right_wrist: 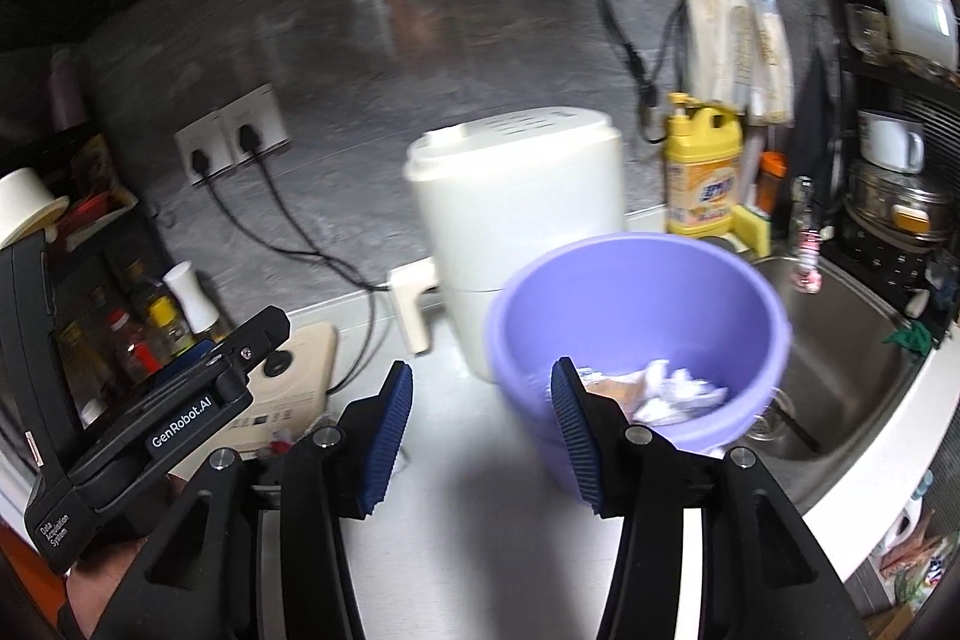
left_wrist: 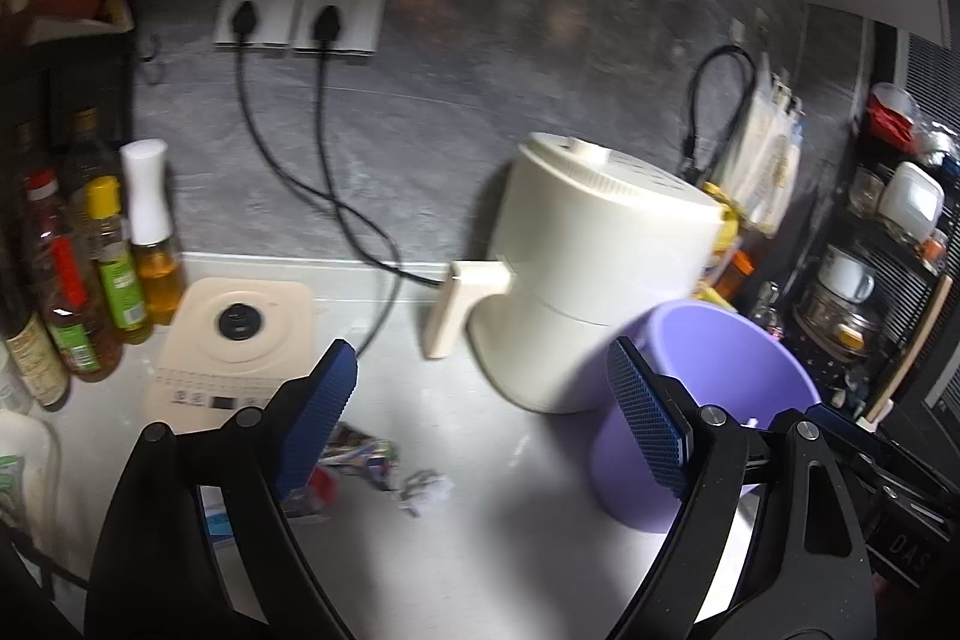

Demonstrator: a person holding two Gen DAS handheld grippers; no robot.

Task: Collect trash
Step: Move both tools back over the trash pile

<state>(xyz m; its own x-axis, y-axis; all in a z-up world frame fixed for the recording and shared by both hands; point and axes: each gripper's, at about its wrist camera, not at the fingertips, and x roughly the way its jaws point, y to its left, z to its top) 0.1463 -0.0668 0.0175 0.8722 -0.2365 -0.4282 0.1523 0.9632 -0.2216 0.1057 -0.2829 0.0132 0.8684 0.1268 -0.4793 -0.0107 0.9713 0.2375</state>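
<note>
Presently, left tool [left_wrist: 480, 400]: angled down over the white bench [left_wrist: 480, 550], jaws spread wide, nothing between the blue pads. Right tool [right_wrist: 480, 430]: angled down likewise, jaws parted, empty, its right pad in front of the purple bin [right_wrist: 636, 304]. Crumpled wrappers [left_wrist: 360, 454] and a small paper scrap [left_wrist: 423, 487]: lying on the bench beside the left tool's left pad, clear in the left wrist view only. Crumpled white paper [right_wrist: 666, 391]: inside the bin, right wrist view only. Steel sink [right_wrist: 840, 358]: right of the bin, same view.
</note>
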